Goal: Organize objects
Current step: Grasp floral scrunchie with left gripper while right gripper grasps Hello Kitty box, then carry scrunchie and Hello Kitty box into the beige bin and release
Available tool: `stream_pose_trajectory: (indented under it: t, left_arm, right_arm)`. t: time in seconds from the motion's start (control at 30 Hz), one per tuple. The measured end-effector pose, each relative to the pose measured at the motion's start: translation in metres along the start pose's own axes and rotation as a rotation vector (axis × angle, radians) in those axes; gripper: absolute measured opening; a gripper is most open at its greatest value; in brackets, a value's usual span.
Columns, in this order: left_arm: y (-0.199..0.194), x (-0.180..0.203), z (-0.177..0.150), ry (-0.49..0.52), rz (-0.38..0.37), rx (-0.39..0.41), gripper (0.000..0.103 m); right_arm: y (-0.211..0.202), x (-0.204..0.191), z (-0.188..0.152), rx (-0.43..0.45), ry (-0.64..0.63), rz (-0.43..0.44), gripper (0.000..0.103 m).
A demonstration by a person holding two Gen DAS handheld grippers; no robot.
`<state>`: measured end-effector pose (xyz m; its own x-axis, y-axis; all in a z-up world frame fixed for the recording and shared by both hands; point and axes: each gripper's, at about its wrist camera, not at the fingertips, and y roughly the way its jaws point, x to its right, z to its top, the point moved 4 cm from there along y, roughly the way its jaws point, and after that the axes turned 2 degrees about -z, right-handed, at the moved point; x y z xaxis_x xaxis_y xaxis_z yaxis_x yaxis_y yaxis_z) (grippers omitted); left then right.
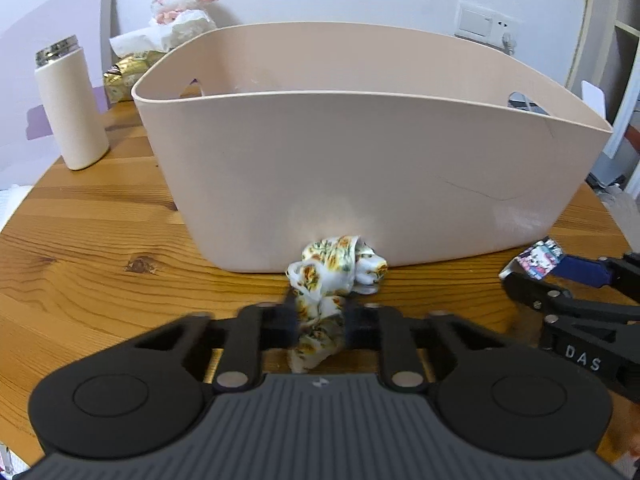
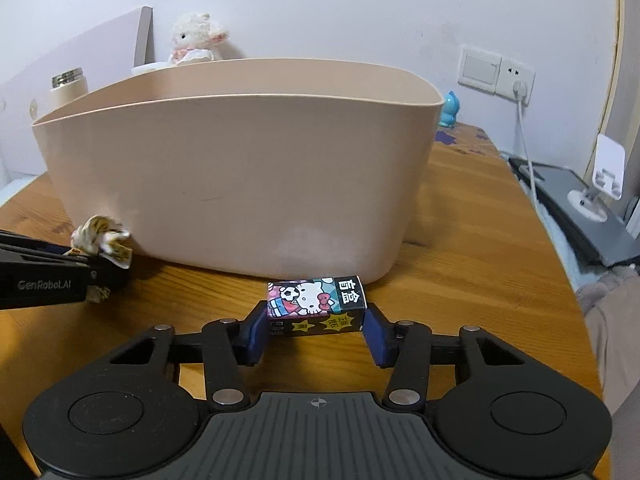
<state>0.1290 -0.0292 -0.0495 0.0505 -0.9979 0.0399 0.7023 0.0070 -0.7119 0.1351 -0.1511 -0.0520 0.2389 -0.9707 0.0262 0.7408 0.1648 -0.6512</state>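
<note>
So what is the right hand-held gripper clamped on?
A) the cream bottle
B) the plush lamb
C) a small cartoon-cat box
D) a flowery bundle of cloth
C: the right hand-held gripper has its blue pads against both ends of the small cartoon-cat box, in front of the beige tub.

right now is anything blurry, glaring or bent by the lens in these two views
Left wrist view: the left tool and the floral fabric scrunchie it grips look slightly soft; a pale sheen sits on the beige plastic basket wall just above. Right wrist view: sharper, the cartoon-cat printed box reads clearly; a similar sheen on the basket. Both: fisheye bows the wooden table edge, corners are dark.
</note>
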Motion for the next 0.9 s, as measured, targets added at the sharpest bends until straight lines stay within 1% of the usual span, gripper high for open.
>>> stream_pose_trajectory:
  t: [0.07, 0.2, 0.3, 0.57, 0.9]
  left_arm:
    - [0.0, -0.008, 0.003, 0.004, -0.009, -0.003, 0.014]
    - [-0.005, -0.011, -0.001, 0.007, -0.026, -0.011, 0.013]
    - [-0.013, -0.012, -0.001, 0.015, -0.041, -0.007, 0.013]
    - [-0.052, -0.017, 0.009, 0.042, -0.086, 0.052, 0.013]
    - [-0.095, -0.027, 0.032, 0.046, -0.1, 0.124, 0.013]
  right_arm:
    - [-0.004, -0.004, -0.002, -0.001, 0.004, 0.002, 0.045]
    - [-0.015, -0.007, -0.001, 0.01, 0.013, 0.003, 0.045]
    - [-0.029, -0.008, 0.003, 0.034, 0.019, 0.0, 0.045]
    - [-0.071, -0.01, 0.019, 0.121, 0.014, -0.013, 0.045]
    - [-0.114, -0.011, 0.051, 0.237, 0.032, -0.024, 0.045]
